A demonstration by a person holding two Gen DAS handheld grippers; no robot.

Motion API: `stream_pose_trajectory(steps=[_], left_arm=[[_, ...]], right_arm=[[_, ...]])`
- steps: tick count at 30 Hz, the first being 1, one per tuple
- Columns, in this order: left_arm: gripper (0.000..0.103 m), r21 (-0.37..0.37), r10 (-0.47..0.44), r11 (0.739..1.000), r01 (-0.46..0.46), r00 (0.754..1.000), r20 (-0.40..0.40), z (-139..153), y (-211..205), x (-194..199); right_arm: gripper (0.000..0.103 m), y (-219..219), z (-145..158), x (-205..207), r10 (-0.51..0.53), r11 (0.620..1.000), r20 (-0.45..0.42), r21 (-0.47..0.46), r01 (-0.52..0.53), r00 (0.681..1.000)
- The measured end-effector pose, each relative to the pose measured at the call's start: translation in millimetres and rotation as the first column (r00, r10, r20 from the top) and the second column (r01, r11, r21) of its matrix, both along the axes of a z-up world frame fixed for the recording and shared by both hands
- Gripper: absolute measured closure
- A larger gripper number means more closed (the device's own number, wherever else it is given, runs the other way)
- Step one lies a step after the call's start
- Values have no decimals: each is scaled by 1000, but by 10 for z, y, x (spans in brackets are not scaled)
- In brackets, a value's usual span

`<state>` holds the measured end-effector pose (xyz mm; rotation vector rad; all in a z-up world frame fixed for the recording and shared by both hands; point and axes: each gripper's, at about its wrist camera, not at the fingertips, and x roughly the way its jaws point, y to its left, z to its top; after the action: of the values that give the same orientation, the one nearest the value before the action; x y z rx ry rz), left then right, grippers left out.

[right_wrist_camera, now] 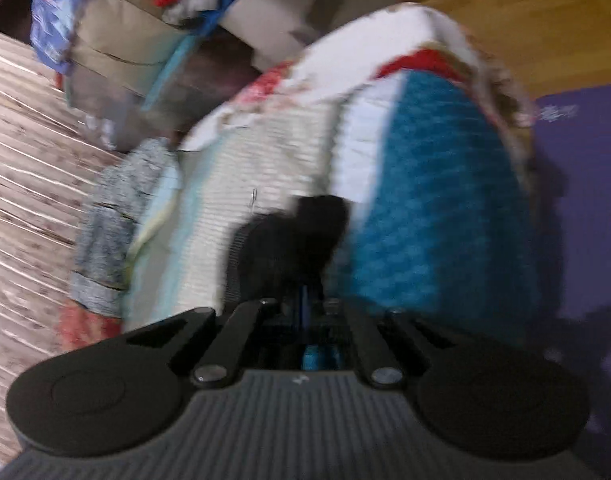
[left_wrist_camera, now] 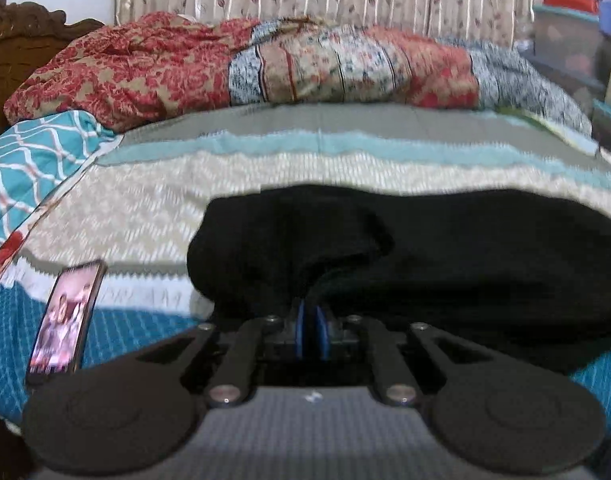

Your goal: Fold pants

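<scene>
The black pants (left_wrist_camera: pixel 445 260) lie bunched across the striped bedspread (left_wrist_camera: pixel 225 208), filling the centre and right of the left wrist view. My left gripper (left_wrist_camera: pixel 311 308) is shut on a fold of them, its blue pads almost touching with black cloth pinched at the tips. The right wrist view is blurred. A small bunch of the same black pants (right_wrist_camera: pixel 301 232) hangs at the tips of my right gripper (right_wrist_camera: pixel 311 292), whose fingers are shut on it above the bedspread (right_wrist_camera: pixel 265 168). The rest of the pants is out of that view.
A phone (left_wrist_camera: pixel 65 320) with a lit screen lies on the bed at the left. A rumpled red and blue quilt (left_wrist_camera: pixel 245 64) runs along the far side, with a teal pillow (left_wrist_camera: pixel 25 152) beside it. Storage bins (left_wrist_camera: pixel 565 48) stand at the right. A purple mat (right_wrist_camera: pixel 577 200) covers the floor past the bed's edge.
</scene>
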<state>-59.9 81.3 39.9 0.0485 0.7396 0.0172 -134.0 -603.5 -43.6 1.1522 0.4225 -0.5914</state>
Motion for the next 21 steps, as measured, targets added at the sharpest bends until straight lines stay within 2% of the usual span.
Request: stream_pose_trajectory(steps=[2, 3, 4, 6, 9, 10, 12, 13, 14, 15, 16, 17, 18, 20, 21], left_arm=[[84, 0, 9, 1000, -9, 1000, -22, -13, 26, -77], [76, -10, 14, 1000, -14, 1000, -19, 15, 67, -124], [62, -14, 23, 1000, -24, 1000, -10, 41, 95, -175], [48, -15, 66, 998, -66, 998, 24, 135, 220, -294], [45, -100, 144, 985, -140, 989, 37, 287, 537, -377], [42, -145, 172, 975, -166, 985, 29, 322, 656, -368], [40, -245, 220, 946, -211, 975, 11, 373, 891, -313], [37, -285, 234, 932, -224, 972, 3, 382, 982, -268], [34, -337, 243, 912, -233, 970, -12, 384, 1066, -201], [21, -386, 238, 893, -232, 971, -33, 374, 1131, -130], [9, -441, 224, 868, -226, 973, -59, 344, 1181, -38], [5, -497, 206, 839, -220, 975, -83, 303, 1221, 62], [2, -544, 189, 811, -216, 976, -106, 249, 1249, 162], [1, -601, 160, 767, -226, 974, -161, 109, 1286, 353], [0, -618, 157, 748, -241, 969, -188, 30, 1308, 439]], right_arm=[[91, 20, 47, 15, -29, 1000, -9, -8, 29, 1000], [82, 35, 89, 7, -48, 999, -21, -23, 48, 999], [62, 57, 144, -12, -71, 996, -35, -58, 69, 997], [60, 163, 287, -67, -160, 974, -70, -174, 146, 985], [60, 419, 527, -78, -244, 902, -89, -386, 192, 966], [60, 523, 600, -49, -229, 882, -73, -438, 175, 971], [60, 760, 730, 89, -104, 858, -35, -509, 72, 994], [60, 917, 802, 203, 3, 841, -22, -542, -14, 1000], [60, 1106, 876, 340, 141, 812, -11, -571, -122, 990], [60, 1299, 933, 460, 264, 778, -4, -590, -216, 964], [59, 1554, 990, 595, 408, 725, -4, -606, -327, 913], [57, 1819, 1032, 712, 544, 658, -12, -614, -436, 839], [55, 2126, 1063, 832, 673, 572, -24, -616, -541, 739], [44, 2828, 1086, 1002, 872, 348, -60, -623, -701, 486], [42, 3144, 1080, 1049, 927, 237, -84, -627, -742, 367]])
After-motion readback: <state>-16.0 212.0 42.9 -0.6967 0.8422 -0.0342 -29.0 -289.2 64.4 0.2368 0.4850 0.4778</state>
